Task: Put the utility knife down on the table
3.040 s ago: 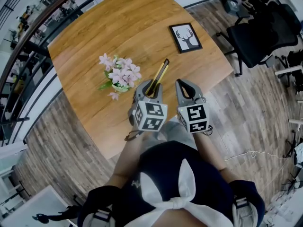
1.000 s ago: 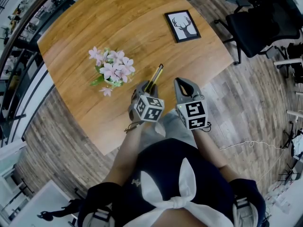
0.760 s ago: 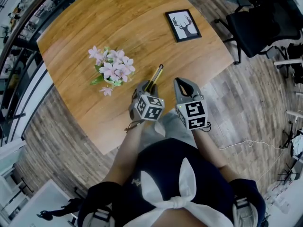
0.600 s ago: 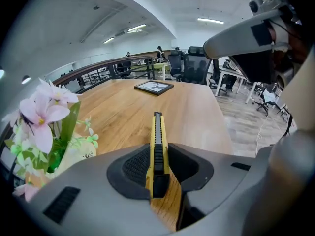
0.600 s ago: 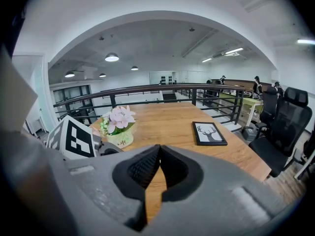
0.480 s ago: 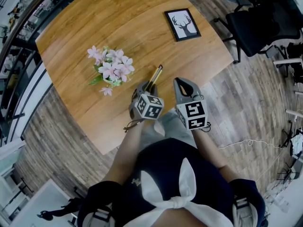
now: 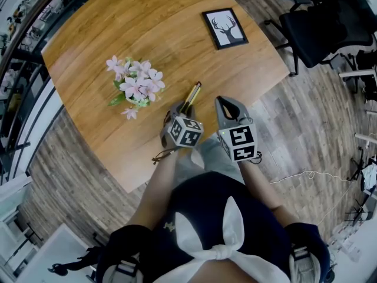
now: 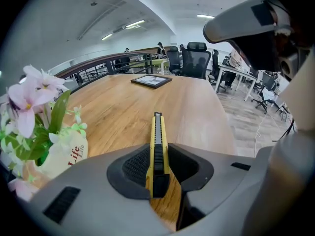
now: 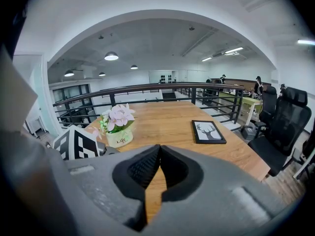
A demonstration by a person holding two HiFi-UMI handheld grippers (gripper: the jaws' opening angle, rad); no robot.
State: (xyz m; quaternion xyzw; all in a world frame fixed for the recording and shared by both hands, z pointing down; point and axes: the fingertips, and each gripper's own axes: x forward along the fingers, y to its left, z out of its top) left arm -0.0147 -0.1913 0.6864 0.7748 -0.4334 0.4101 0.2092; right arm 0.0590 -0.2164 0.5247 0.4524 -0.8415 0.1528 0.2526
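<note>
- Left gripper view: the left gripper [image 8: 158, 167] is seen closed on the utility knife [image 8: 157, 132], with the yellow and black body pinched between the two dark pads.
- The knife is held by its back end, and the long front end sticks out ahead over the wooden table [image 8: 123, 102].
- Whether the tip touches the wood cannot be told (it looks a little above it).
- For a good put-down, the knife should be lowered until its whole length lies flat on the wood, and only then should the jaws be let apart.
- If the jaws are let apart too soon, the knife may drop and bounce or slide.
- The flower pot [image 8: 59, 156] stands just beside the gripper on the left, so a bare patch to the right of it is likely the safest spot.
- In the head view the gripper is seen close to the near edge of the table, so the knife is better set a bit further in.
- The picture frame [image 8: 151, 80] lies well apart, further along the table.
- The right gripper [image 9: 158, 154] is closed with nothing in it and is held beside the left one.
</note>
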